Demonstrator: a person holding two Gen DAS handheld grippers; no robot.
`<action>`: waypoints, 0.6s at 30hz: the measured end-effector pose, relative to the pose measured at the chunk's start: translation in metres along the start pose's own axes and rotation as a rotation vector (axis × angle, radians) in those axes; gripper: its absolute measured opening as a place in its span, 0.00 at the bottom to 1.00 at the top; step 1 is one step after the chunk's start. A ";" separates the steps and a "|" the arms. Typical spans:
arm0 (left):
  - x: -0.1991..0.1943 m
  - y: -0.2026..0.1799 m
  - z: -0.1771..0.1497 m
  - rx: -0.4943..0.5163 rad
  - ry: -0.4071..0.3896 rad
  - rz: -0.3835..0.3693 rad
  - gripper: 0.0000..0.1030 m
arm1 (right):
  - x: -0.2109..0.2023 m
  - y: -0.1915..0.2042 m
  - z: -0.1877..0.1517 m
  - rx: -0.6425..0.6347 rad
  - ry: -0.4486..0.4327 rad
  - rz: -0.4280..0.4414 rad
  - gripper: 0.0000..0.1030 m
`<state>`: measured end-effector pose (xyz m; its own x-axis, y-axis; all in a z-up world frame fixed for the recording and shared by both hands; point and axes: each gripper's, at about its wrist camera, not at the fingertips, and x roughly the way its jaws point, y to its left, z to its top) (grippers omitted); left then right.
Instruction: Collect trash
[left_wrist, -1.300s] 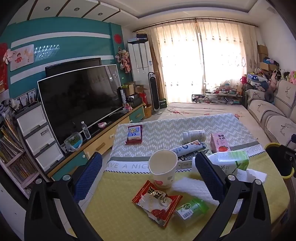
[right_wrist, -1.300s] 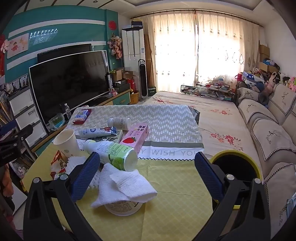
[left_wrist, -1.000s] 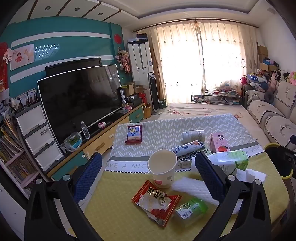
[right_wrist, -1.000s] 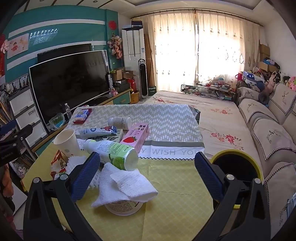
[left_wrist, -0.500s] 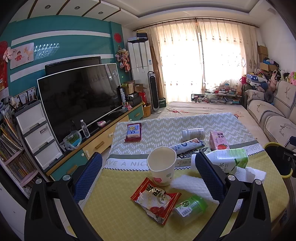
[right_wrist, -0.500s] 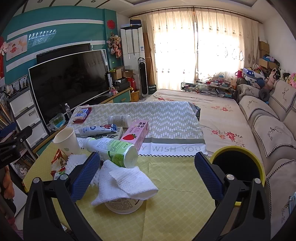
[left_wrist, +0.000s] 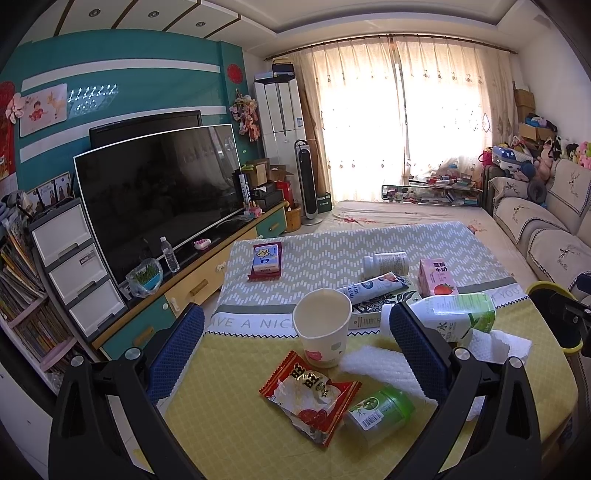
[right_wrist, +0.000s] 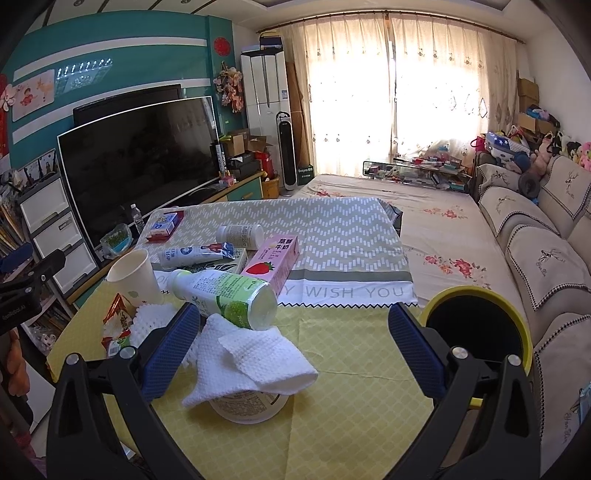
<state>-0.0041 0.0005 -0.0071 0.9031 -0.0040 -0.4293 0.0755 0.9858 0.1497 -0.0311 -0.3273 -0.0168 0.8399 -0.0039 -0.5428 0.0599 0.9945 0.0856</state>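
Tissue (right_wrist: 251, 363) over bowl (right_wrist: 247, 406), rim mostly hidden.

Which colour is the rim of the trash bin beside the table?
Yellow, with a black inside. The bin shows best in the right wrist view.
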 end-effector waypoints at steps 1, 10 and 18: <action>0.000 0.000 0.001 0.000 0.000 0.001 0.96 | 0.000 0.000 0.000 0.000 0.001 0.001 0.94; 0.003 0.001 -0.001 -0.004 0.004 0.001 0.96 | 0.000 0.000 -0.001 -0.001 0.003 0.002 0.94; 0.005 0.001 -0.002 -0.005 0.008 0.000 0.96 | -0.002 0.002 -0.001 -0.004 0.007 0.004 0.94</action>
<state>-0.0006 0.0023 -0.0110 0.8999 -0.0024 -0.4361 0.0732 0.9866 0.1455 -0.0330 -0.3249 -0.0166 0.8362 0.0011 -0.5484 0.0543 0.9949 0.0847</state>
